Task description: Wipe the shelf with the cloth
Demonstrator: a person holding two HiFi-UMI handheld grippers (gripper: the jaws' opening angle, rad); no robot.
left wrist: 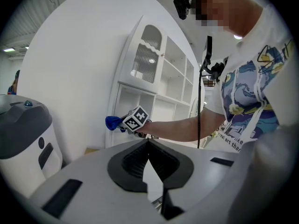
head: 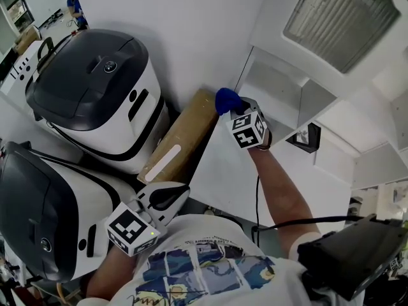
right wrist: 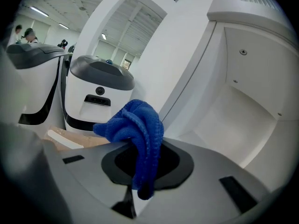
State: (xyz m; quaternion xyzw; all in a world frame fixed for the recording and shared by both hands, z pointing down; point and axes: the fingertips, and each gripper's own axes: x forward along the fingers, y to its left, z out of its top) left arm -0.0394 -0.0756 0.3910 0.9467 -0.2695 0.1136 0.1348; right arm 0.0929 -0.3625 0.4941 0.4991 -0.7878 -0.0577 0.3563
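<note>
Watching from here, the right tool (head: 236,109) is clamped on the bunched blue cloth (right wrist: 135,125), just outside the white shelf (right wrist: 233,120) and not touching it. The left tool (head: 163,200) hangs low, jaws together on nothing. Pressed hard, the wad could drag loose, I'd guess, or bare jaws could scrape the paint.

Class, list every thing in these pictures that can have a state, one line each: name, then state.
right gripper: shut on the blue cloth
blue cloth: bunched, hanging out of the jaws
left gripper: shut, empty
shelf: open-fronted, the compartment shown is bare
ribbed cabinet door: closed
white machine: lid down
cardboard box: closed, lying by the wall
</note>
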